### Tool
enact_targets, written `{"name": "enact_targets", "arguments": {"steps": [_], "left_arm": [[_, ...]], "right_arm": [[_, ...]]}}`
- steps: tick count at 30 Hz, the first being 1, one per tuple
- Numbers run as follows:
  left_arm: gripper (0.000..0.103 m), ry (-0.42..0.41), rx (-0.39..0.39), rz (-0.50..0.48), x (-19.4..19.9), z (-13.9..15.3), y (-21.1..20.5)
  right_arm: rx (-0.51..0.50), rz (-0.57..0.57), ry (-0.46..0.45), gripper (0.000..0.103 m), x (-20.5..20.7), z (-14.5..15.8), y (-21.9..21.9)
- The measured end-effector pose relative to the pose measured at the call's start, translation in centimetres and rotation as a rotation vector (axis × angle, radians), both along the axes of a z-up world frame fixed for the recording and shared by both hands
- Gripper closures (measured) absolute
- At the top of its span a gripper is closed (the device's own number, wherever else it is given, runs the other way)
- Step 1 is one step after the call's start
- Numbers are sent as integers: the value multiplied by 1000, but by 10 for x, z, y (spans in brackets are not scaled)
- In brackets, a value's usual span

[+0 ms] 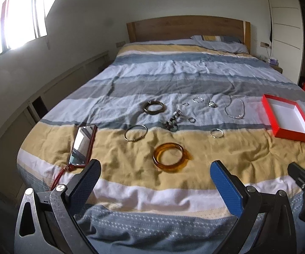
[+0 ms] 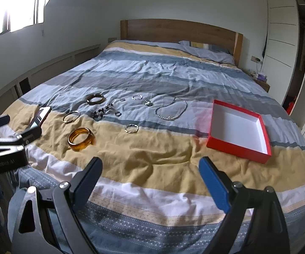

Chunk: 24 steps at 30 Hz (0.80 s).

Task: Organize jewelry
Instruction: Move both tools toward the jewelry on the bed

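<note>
Jewelry lies spread on a striped bed cover. An amber bangle (image 1: 169, 157) (image 2: 81, 138) lies nearest, just beyond my open left gripper (image 1: 155, 172). Farther back sit a thin gold bangle (image 1: 136, 133) (image 2: 71, 116), a dark brown bangle (image 1: 154, 107) (image 2: 95, 99), a dark bead bracelet (image 1: 172, 121) (image 2: 102, 111), a silver ring bangle (image 1: 217, 133) (image 2: 131, 128), small rings and a pearl necklace (image 1: 235, 109) (image 2: 171, 110). An empty red box (image 1: 286, 118) (image 2: 238, 128) with a white inside sits at the right. My right gripper (image 2: 150, 168) hovers open over the yellow stripe, holding nothing.
A red-framed hand mirror (image 1: 82, 146) (image 2: 40, 115) with a tassel lies at the left of the bed. A wooden headboard (image 1: 187, 26) and pillow are at the far end. A wardrobe (image 2: 283, 42) stands on the right, a window (image 1: 8, 21) on the left.
</note>
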<state>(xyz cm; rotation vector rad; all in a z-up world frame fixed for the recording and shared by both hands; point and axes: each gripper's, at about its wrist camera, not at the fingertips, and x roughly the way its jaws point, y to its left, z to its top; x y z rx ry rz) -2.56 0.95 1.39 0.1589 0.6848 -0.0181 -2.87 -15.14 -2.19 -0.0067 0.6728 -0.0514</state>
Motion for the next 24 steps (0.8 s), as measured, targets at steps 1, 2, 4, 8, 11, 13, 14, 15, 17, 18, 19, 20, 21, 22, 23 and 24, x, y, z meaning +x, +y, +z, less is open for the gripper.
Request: {"name": "enact_targets", "arguments": {"steps": [1, 2, 4, 8, 11, 13, 14, 15, 17, 18, 19, 20, 21, 22, 23, 24], "left_arm": [[1, -2, -3, 2, 2, -1, 1], [1, -5, -3, 5, 4, -1, 3], [1, -13, 10, 18, 8, -3, 5], [1, -1, 10, 33, 19, -10, 11], [1, 22, 12, 38, 30, -18, 15], [1, 28, 20, 46, 34, -23, 18], [1, 31, 23, 50, 36, -26, 21], [1, 32, 22, 54, 38, -29, 24], [1, 37, 13, 68, 41, -33, 30], [1, 41, 13, 81, 44, -36, 34], [1, 44, 16, 91, 46, -38, 36], [1, 50, 18, 95, 49, -41, 37], [1, 65, 16, 98, 53, -45, 38], [1, 78, 13, 97, 56, -48, 39], [1, 88, 13, 95, 58, -51, 38], [2, 96, 16, 92, 59, -53, 37]], "right_arm": [[-1, 1, 7, 10, 3, -3, 0], [-2, 1, 14, 10, 7, -6, 1], [-1, 1, 24, 10, 14, -11, 1], [5, -3, 25, 10, 27, -18, 1], [6, -1, 19, 10, 36, -23, 0], [9, 1, 25, 10, 43, -26, -1], [8, 2, 28, 10, 45, -28, -2], [9, 3, 32, 10, 48, -29, -3], [3, -3, 32, 10, 53, -31, -5], [-3, -8, 26, 10, 54, -32, -6], [-6, -14, 20, 10, 56, -33, -8], [-6, -23, 16, 10, 60, -34, -10], [-2, -25, 16, 10, 61, -34, -12], [3, -25, 18, 10, 64, -35, -14], [7, -22, 21, 10, 67, -37, -15], [8, -19, 25, 10, 70, -39, -17]]}}
